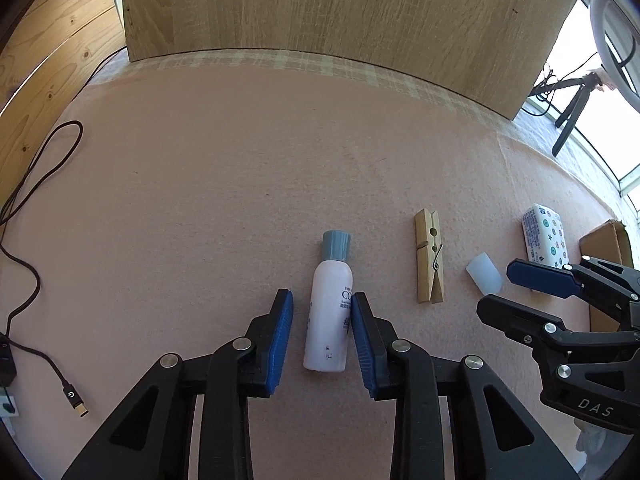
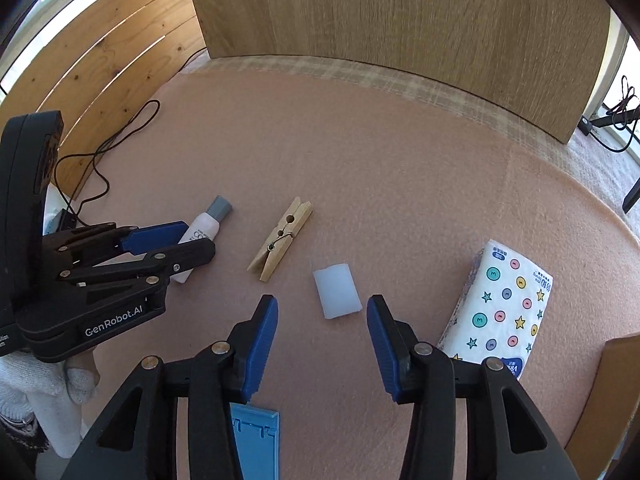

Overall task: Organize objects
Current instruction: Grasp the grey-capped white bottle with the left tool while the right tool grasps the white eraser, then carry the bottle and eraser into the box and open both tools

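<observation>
A small white bottle [image 1: 329,308] with a grey-blue cap lies on the pink felt mat [image 1: 240,184]. My left gripper [image 1: 322,300] is open with its blue pads on both sides of the bottle; the right pad touches or nearly touches it. A wooden clothespin [image 1: 429,256] and a small white block [image 1: 484,274] lie to its right. My right gripper [image 2: 322,312] is open, its fingers on either side of the white block [image 2: 337,291] without touching it. The bottle [image 2: 204,232], the clothespin [image 2: 281,240] and the left gripper [image 2: 176,240] show in the right wrist view.
A tissue pack with stars and dots [image 2: 500,308] lies at the right, beside a cardboard box [image 2: 608,396]. A blue plastic piece [image 2: 254,440] lies under my right gripper. A black cable [image 1: 36,216] runs along the left. A wooden panel [image 1: 320,4] stands at the back.
</observation>
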A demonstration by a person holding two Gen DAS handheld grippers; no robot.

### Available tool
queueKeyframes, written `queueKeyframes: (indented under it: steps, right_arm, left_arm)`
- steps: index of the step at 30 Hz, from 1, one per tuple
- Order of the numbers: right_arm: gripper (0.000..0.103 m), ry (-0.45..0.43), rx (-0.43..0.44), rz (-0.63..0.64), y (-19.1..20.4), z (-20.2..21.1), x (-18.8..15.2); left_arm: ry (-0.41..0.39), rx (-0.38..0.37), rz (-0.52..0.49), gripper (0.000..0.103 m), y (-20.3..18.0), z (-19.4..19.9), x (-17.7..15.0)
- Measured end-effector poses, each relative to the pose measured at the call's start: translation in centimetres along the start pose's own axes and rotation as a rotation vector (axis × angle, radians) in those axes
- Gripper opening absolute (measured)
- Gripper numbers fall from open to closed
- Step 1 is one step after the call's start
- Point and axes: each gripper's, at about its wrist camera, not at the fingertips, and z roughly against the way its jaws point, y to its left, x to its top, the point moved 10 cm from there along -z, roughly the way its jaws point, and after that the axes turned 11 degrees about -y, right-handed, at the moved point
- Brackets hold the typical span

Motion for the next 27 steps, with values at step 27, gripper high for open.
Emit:
queueKeyframes:
  steps: [27]
  right_arm:
    - [0.012, -0.005, -0.002, 0.009, -0.1, 0.1, 0.0]
  left_arm:
    - [-0.034, -0.036, 0.020, 0.021, 0.9, 1.4, -0.1]
